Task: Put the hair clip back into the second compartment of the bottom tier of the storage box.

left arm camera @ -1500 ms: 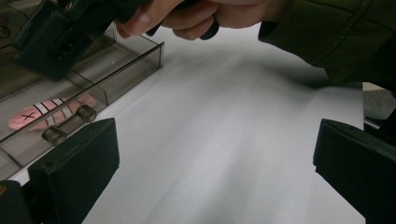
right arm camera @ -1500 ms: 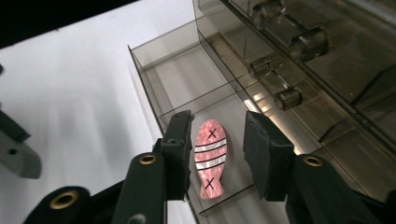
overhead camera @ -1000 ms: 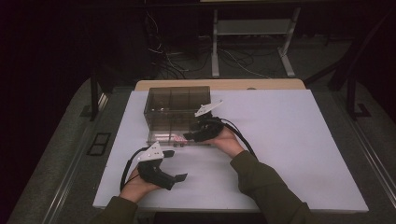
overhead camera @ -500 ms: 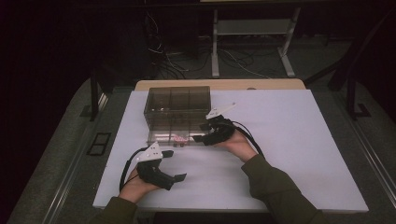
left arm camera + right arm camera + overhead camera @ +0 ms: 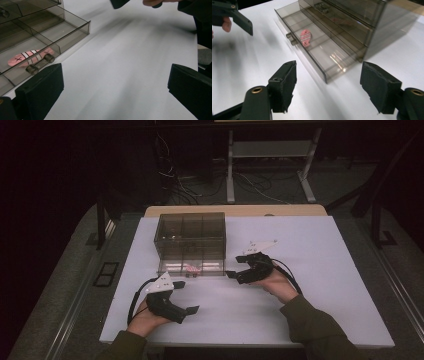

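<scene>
While the left gripper (image 5: 186, 296) rests near the counter's (image 5: 310, 320) front edge, fingers apart and empty, we should close the bottom drawer (image 5: 317, 53), pink sticker (image 5: 305, 38) inside; the right gripper's (image 5: 231, 274) fingers have just been opening, empty.

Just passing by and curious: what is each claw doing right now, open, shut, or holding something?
Left claw: open, holding nothing.
Right claw: open, holding nothing; its jaws have just been opening.

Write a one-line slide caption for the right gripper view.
Open black right gripper faces a smoky transparent plastic drawer cabinet, its bottom drawer pulled out, holding a pink striped tag.
</scene>
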Available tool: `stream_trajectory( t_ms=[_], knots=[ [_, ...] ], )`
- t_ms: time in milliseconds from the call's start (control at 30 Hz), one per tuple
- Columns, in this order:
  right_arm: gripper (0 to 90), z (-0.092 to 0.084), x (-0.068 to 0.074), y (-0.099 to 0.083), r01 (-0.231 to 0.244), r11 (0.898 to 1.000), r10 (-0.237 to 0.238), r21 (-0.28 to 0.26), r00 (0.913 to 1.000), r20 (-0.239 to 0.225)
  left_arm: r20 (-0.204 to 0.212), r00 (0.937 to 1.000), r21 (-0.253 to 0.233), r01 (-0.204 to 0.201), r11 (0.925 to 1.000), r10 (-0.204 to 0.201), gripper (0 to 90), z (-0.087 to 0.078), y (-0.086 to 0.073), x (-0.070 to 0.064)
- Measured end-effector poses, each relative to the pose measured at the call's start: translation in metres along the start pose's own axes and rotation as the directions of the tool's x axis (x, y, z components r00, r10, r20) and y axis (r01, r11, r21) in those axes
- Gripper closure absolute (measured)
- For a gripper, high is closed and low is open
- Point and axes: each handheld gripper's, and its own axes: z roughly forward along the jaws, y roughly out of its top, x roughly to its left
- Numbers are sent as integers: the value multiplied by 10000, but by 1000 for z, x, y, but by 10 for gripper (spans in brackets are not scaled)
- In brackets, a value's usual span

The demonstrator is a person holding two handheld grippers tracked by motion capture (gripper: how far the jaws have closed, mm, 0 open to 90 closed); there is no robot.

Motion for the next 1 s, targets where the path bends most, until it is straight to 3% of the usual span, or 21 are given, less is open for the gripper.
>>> stream_trajectory(
  t_ms=[500, 633, 1000],
  knots=[
    [201, -63, -10, -40, -324, 9979, 373, -569, 9955, 871, -191, 9998, 50, 88, 9999, -87, 0, -3, -3, 1],
    [191, -73, -11, -54, -586, 9962, 651, -646, 9925, 1033, -183, 9998, 58, 104, 9999, -103, 0, -2, -3, 1],
    [183, -96, -13, -79, -712, 9930, 838, -939, 9868, 1385, -186, 9997, 48, 184, 9998, -183, 0, -2, -3, 1]
  ],
)
